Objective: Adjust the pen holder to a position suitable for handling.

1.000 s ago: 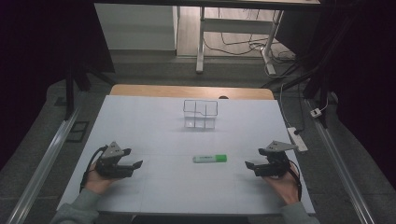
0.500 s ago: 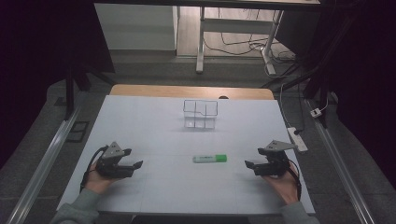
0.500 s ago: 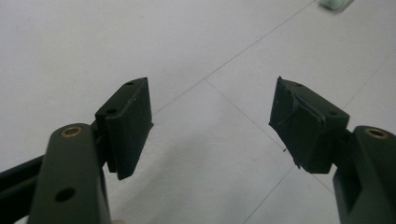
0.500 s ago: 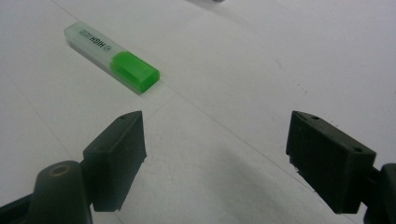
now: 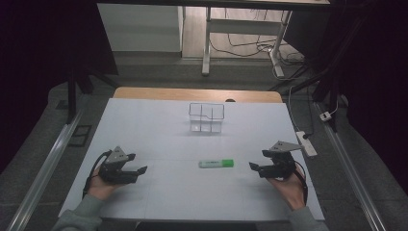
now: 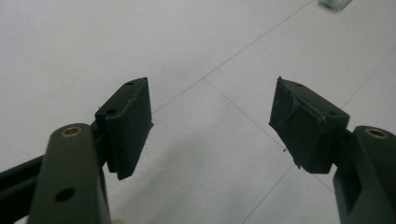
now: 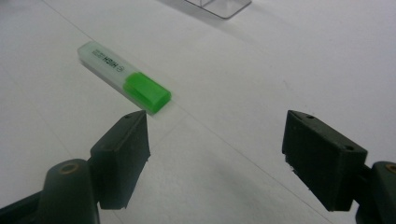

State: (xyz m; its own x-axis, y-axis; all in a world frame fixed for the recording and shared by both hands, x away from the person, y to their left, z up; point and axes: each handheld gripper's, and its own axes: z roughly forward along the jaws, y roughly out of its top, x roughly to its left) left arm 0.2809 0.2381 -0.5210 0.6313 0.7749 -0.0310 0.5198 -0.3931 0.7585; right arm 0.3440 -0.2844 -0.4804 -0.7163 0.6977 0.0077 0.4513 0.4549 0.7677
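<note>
white table (image 5: 159,130), both tongs wide apart and empty, right tongs (image 5: 253,167) just narrowing slightly near green highlighter (image 5: 216,163)

A green plastic highlighter (image 5: 216,163) lies mid-frame on the white worktop (image 5: 159,120), below the clear plastic compartment box (image 5: 206,117), between both grippers.

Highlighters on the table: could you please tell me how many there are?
1. The green highlighter lies flat on the white table, between the two grippers and nearer the person than the clear organizer. The organizer's compartments look empty.
</note>
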